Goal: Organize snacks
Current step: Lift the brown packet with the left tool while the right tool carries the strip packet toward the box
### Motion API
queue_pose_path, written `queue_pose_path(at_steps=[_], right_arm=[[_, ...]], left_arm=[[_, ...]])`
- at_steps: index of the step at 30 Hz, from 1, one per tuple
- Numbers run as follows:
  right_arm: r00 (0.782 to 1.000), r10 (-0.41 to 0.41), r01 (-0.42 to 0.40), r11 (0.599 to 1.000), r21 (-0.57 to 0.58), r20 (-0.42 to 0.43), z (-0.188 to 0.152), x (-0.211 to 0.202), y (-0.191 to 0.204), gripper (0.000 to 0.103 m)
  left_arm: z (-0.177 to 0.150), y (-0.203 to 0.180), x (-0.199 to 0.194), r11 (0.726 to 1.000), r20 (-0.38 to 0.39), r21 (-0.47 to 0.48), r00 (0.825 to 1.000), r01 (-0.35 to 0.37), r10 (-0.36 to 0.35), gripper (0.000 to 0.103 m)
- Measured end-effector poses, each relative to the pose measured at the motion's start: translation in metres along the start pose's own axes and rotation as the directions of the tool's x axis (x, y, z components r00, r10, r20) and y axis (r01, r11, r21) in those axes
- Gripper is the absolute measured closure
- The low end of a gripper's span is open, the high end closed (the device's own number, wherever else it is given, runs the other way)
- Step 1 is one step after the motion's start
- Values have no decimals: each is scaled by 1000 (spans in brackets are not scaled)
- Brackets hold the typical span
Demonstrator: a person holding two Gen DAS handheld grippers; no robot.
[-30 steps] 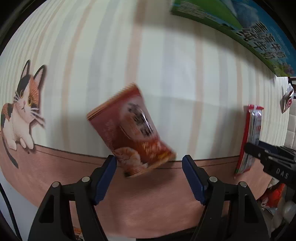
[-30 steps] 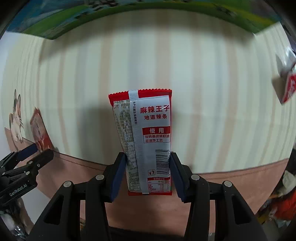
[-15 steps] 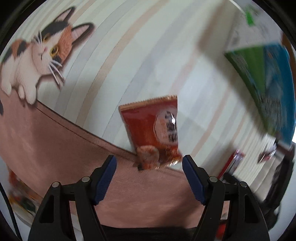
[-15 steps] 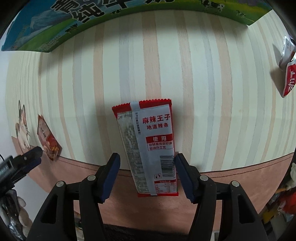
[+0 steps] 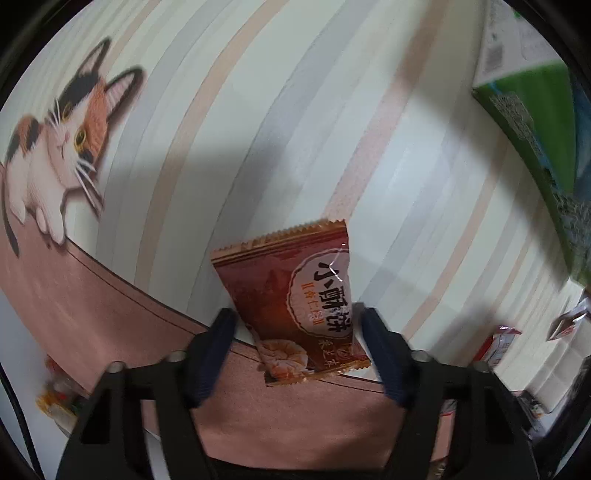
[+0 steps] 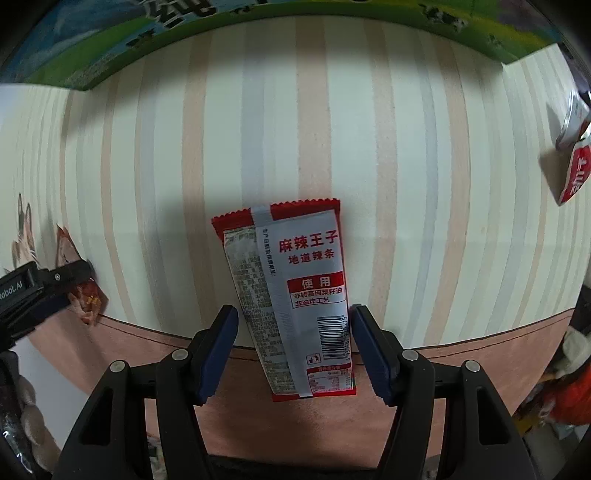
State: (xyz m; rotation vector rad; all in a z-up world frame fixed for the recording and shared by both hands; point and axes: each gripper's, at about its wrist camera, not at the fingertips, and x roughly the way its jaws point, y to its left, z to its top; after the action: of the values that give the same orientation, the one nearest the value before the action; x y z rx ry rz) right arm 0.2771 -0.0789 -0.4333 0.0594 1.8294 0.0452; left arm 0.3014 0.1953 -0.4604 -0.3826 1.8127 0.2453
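The brown packet [image 5: 295, 314] lay flat on the mat [image 5: 280, 122], directly between the jaws of the left gripper [image 5: 295, 339], its long axis running away from the camera and tilted a little toward the left, across the seam where the stripes meet the pink border [image 5: 110, 306]. That gripper's jaws had just been closing with the packet between them; the right pad looked to touch the packet's edge while a sliver of gap showed at the left pad, so no firm pinch could be called yet. The red packet [image 6: 291, 299] lay the same way under the right gripper [image 6: 295, 343], lengthwise between jaws that stood spread, with clear gaps on both sides and nothing pinched. Each hand sat over its own packet, so neither needed to cross over. Both packets were thin, glossy film with serrated end seals: the brown one short and slightly puffed, the red one longer and flatter, back seam and barcode facing up. The mat looked soft and matte, printed with pale stripes and a cat [image 5: 55, 147]. A green carton [image 6: 258, 22] stood along the far edge, and another small wrapper [image 6: 574, 155] lay well apart to the right.
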Motion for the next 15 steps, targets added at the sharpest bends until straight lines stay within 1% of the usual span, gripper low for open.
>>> queue_pose_path(at_steps=[1,2,3,4,5,7,11,12,14,15], right_arm=[[1000,-15,15,1000,-8,11,-5,-1,8,37],[999,-39,40,999,-24,29,-10,-2,14,39],[998,-50,52,998,-40,49,-13,-3,18,46],[996,-54,57,997,-56,66,-15,-4,21,48],[996,-53,58,996,-67,78,-17,-6,23,49],[994,-42,50,995,-81,99,-22,-11,28,56],[993,-19,29,995,-91,114,-35,-15,31,59],[994,-7,18,996,-90,112,-40,-16,26,60],[993,16,-5,996,-89,115,-57,-17,0,60],[993,24,-14,996,-88,117,-59,-17,-1,60]], left_arm=[[-1,-5,-1,1000,18,21,1000,-17,16,47],[-3,-11,-2,999,30,45,999,-22,21,47],[-7,-17,-1,998,32,62,999,-29,27,48],[-10,-22,0,996,37,75,999,-41,38,48],[-12,-25,-1,995,49,90,998,-51,47,48],[-17,-33,0,992,58,112,997,-61,54,48],[-36,-68,3,983,81,170,995,-68,55,48],[-42,-76,1,980,90,187,995,-67,51,48],[-54,-94,-5,973,112,221,993,-69,45,48],[-58,-99,-9,969,123,239,992,-68,39,48]])
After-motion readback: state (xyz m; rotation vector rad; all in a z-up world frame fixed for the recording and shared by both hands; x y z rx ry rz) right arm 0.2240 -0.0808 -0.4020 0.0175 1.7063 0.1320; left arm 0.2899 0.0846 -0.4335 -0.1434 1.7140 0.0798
